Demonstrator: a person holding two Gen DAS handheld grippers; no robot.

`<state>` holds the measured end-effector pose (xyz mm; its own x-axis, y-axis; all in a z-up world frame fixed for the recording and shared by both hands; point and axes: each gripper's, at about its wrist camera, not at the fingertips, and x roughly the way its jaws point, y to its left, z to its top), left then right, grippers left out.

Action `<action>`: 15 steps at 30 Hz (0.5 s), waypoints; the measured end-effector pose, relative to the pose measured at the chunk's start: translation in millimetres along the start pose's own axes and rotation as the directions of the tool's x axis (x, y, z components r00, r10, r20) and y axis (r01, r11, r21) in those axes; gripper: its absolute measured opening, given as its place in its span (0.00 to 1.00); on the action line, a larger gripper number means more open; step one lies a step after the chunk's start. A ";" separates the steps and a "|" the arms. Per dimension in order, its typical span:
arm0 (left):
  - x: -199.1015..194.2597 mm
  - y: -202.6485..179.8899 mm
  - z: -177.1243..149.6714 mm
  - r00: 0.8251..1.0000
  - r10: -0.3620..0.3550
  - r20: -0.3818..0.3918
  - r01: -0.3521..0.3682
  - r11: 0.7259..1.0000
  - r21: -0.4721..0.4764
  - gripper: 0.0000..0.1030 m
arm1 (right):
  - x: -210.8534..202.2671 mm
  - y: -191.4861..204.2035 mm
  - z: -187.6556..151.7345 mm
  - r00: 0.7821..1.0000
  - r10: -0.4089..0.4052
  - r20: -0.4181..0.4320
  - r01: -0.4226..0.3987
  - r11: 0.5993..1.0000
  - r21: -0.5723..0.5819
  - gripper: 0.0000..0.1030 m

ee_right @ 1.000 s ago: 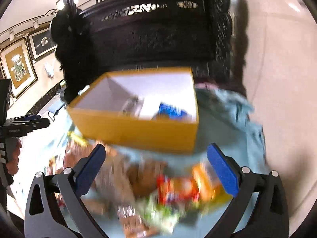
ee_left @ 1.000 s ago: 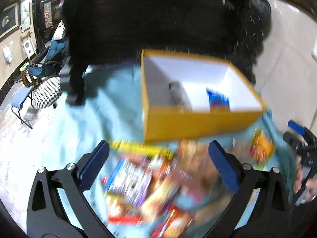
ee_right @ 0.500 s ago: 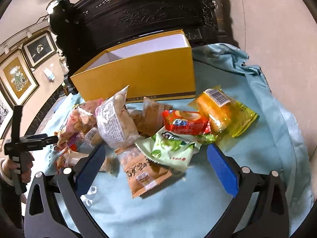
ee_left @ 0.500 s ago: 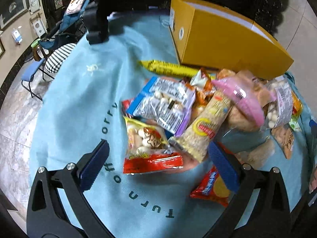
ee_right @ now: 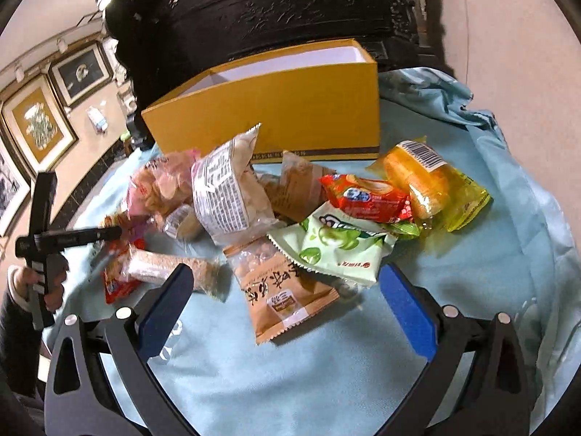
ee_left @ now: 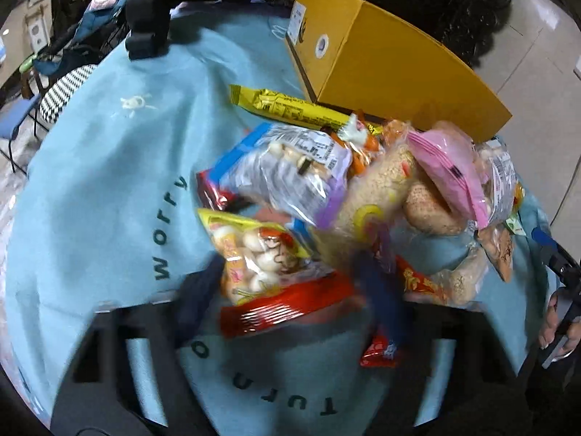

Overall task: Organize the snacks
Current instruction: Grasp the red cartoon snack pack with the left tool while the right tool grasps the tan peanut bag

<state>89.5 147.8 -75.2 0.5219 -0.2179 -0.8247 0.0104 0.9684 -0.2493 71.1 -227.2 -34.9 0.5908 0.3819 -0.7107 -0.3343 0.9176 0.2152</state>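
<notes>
Snacks (ee_right: pixel 290 214) heaped beside yellow box (ee_right: pixel 276 112); right hand-held gripper (ee_right: pixel 287 309) spread apart, left hand-held gripper (ee_left: pixel 290 290) (blurred) unclear.

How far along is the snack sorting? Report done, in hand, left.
Done: nothing visible; yellow box interior hidden. In hand: left hand-held gripper, blurred, straddles the red-and-yellow packet, grip unclear; right hand-held gripper open, empty. Left: the whole snack pile on the blue cloth.

Your left wrist view is smeared by motion blur, worst over the left gripper (ee_left: pixel 290 290) and the nearest packets. Your right wrist view is sharp and evenly lit, with glare on wrappers. Both bend and darken at the edges.
</notes>
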 end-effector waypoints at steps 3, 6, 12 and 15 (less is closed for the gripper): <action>0.3 -3.9 -2.2 1.000 0.016 -0.009 -0.015 0.999 0.039 0.63 | 2.9 1.2 -1.7 1.000 -0.012 -0.012 0.012 1.000 -0.012 0.99; 0.5 -8.9 -2.2 0.999 0.052 -0.010 -0.051 0.997 0.062 0.61 | 5.3 0.9 -2.9 1.000 -0.014 -0.018 0.014 1.000 -0.006 0.99; -5.1 -12.7 -1.8 0.995 0.099 -0.011 -0.098 0.995 0.029 0.55 | 9.3 4.7 -6.9 0.996 -0.083 -0.042 0.081 0.995 -0.062 0.99; -13.7 -22.2 -5.5 0.993 0.117 0.010 -0.117 0.992 0.051 0.55 | 14.5 7.8 -11.2 0.993 -0.096 -0.071 0.089 0.991 -0.098 0.99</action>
<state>77.5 128.6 -61.3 0.5277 -0.1019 -0.8433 -0.0074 0.9922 -0.1245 68.9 -215.8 -51.0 0.5667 0.2832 -0.7738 -0.3506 0.9327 0.0845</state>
